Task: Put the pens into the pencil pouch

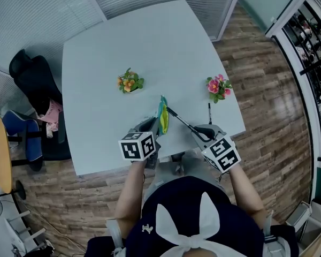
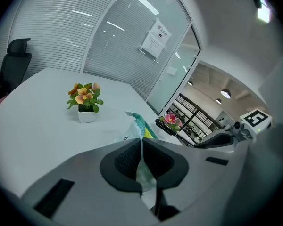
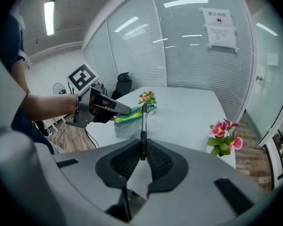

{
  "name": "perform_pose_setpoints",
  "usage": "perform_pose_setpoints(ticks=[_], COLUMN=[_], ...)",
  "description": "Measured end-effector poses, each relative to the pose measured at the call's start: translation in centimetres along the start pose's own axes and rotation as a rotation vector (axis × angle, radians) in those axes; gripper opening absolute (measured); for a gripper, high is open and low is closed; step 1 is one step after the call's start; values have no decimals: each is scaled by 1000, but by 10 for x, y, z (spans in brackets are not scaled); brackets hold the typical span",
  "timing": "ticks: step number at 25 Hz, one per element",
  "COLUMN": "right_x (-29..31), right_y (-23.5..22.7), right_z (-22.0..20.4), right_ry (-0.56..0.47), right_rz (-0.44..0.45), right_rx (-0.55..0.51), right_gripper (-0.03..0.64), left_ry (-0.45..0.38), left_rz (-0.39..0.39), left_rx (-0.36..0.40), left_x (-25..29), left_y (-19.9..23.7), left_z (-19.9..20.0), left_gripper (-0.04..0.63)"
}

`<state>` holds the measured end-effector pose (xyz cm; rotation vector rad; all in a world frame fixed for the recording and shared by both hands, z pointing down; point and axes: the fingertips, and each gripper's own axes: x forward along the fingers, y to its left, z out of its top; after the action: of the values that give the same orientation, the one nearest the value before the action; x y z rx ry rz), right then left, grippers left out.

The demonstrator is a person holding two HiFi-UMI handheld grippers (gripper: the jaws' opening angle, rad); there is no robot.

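At the near edge of the tabletop (image 1: 150,47), at about 6 o'clock, the left claw (image 1: 156,126) is clamped shut on the lower edge of the pouch (image 1: 163,119), a clear pouch with a teal and yellow zip edge. It holds the pouch upright, with the bottom at the tabletop. In the left gripper view the thin plastic is pinched flat between the pads (image 2: 132,161). Just to the right, the right claw (image 1: 201,132) grips a black pen (image 1: 182,121) by its near end. The jaws stand slightly apart around the barrel, and the pen slants toward 10 o'clock. Its far end is right at the top of the pouch, but I cannot tell whether it is inside. A second pen (image 1: 209,113) lies loose on the tabletop at about 1 o'clock from the right claw. Further off, orange flowers (image 1: 130,82) stand at 11 o'clock from the pouch and pink flowers (image 1: 219,87) at 2 o'clock. A black chair (image 1: 35,79) sits beyond the tabletop's left edge.
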<state>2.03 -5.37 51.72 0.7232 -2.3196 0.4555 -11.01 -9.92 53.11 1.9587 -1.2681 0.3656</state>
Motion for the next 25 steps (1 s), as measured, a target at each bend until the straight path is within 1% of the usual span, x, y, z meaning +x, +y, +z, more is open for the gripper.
perform_pose_setpoints(ticks=[5,9,17,22,25], right_x=[3,8,12,13,15], right_y=[7,10,12,14,13], right_z=[-7,-14,-33,-40,-45], right_ry=[45,106,255,314,347], right_rz=[54,85,91,99,97], right_rx=[6,0,-48,-42,-56], right_gripper=[51,51,51,51,52], left_ry=[16,27,54,70,74], left_rz=[11,13,12,5,0], left_rx=[22,38,62,76,81], left_x=[3,5,7,9,9], left_y=[1,0,0,-4,-6], left_z=[-4,-7,-14,-20,-21], left_gripper=[31,31,31,31,31])
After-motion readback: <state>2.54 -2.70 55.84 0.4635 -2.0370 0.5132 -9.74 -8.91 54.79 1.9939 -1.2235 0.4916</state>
